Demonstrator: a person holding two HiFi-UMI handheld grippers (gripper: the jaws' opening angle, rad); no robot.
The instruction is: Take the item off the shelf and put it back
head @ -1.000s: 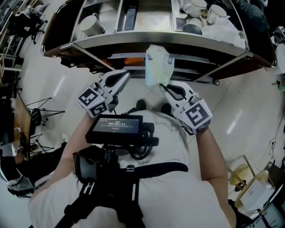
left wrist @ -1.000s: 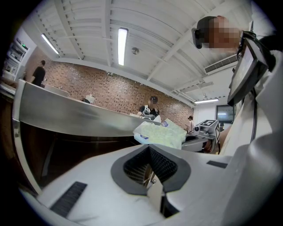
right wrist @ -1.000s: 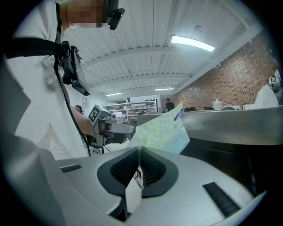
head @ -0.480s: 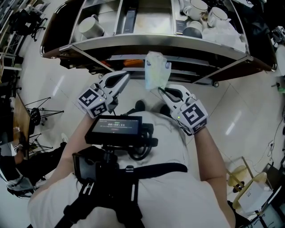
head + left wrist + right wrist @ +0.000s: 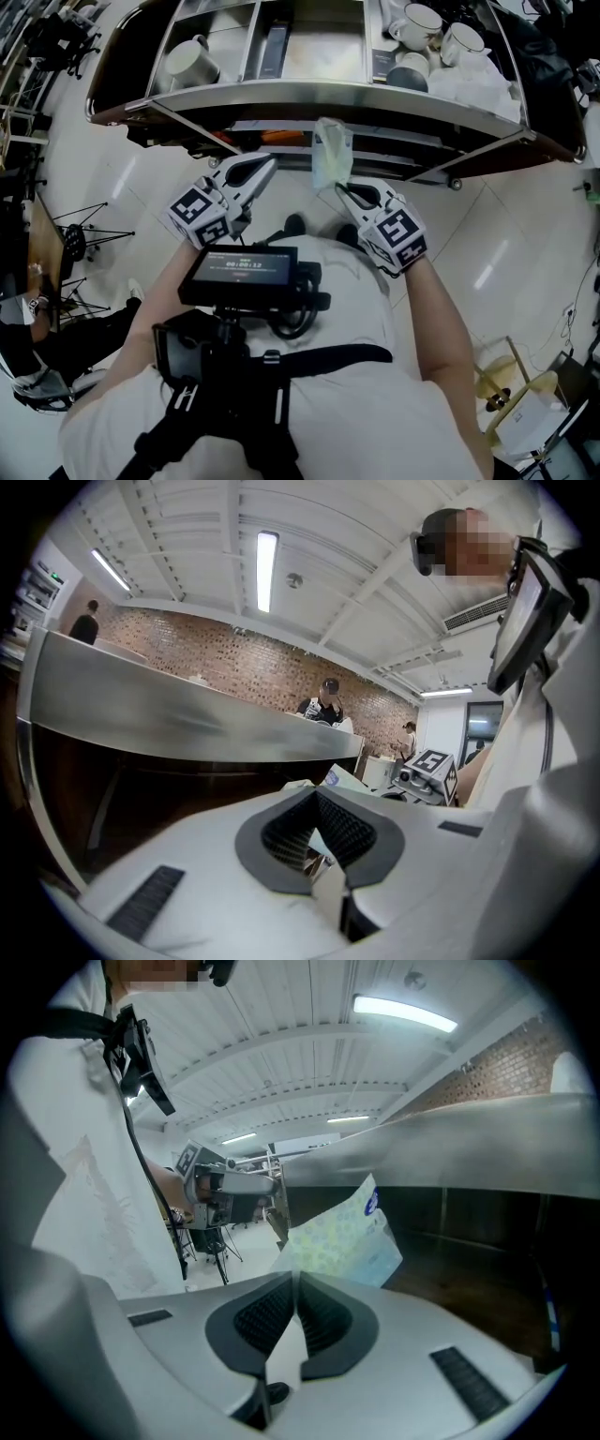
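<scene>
The pale patterned packet point(image 5: 331, 155) is pinched by its lower edge in the right gripper point(image 5: 339, 188) and held up just in front of the metal shelf point(image 5: 328, 94) rim. The left gripper point(image 5: 270, 162) is parked beside it, jaws together, nothing in them as far as can be seen.

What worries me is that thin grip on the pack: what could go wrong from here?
1. The right tool pinches the soft pack only by its edge, so the pack may slip out or flop over.
2. The pack sits close to the shelf's metal front rail, so it could snag there when pushed in.
</scene>
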